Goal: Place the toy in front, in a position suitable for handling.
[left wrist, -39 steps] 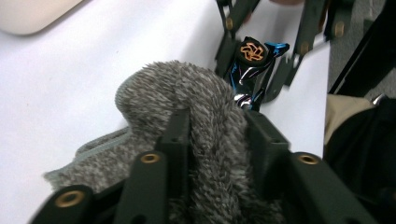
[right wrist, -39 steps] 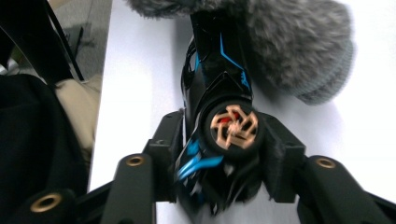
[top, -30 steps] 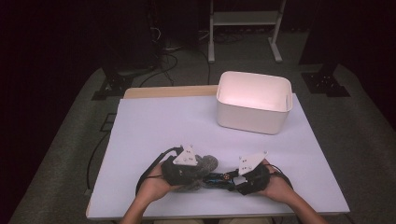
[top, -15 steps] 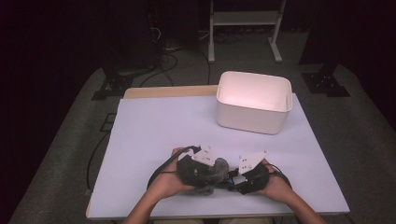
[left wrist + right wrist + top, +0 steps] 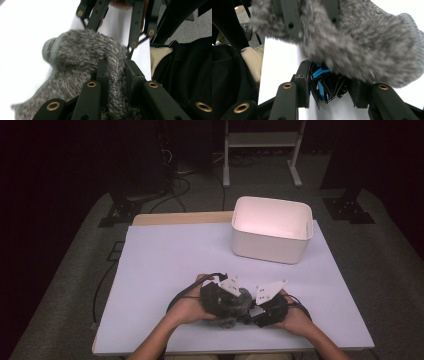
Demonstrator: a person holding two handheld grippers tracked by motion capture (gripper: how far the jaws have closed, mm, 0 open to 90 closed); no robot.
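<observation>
Grey fuzzy sock (image 5: pixel 82 57) near the table's (image 5: pixel 165 260) front edge, pinched by left gripper (image 5: pixel 116 71); right gripper (image 5: pixel 329 87) clamped on dark folded item (image 5: pixel 328 87) with blue marks, unreadable; white bin (image 5: pixel 272 235) well apart.

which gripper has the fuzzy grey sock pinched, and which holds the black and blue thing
The left gripper pinches the fuzzy grey sock; the right gripper holds the black and blue thing.

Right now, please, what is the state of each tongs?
Left tongs: closed on a fold of the grey fuzzy sock.
Right tongs: closed on a black object with blue markings, under the sock.
</observation>
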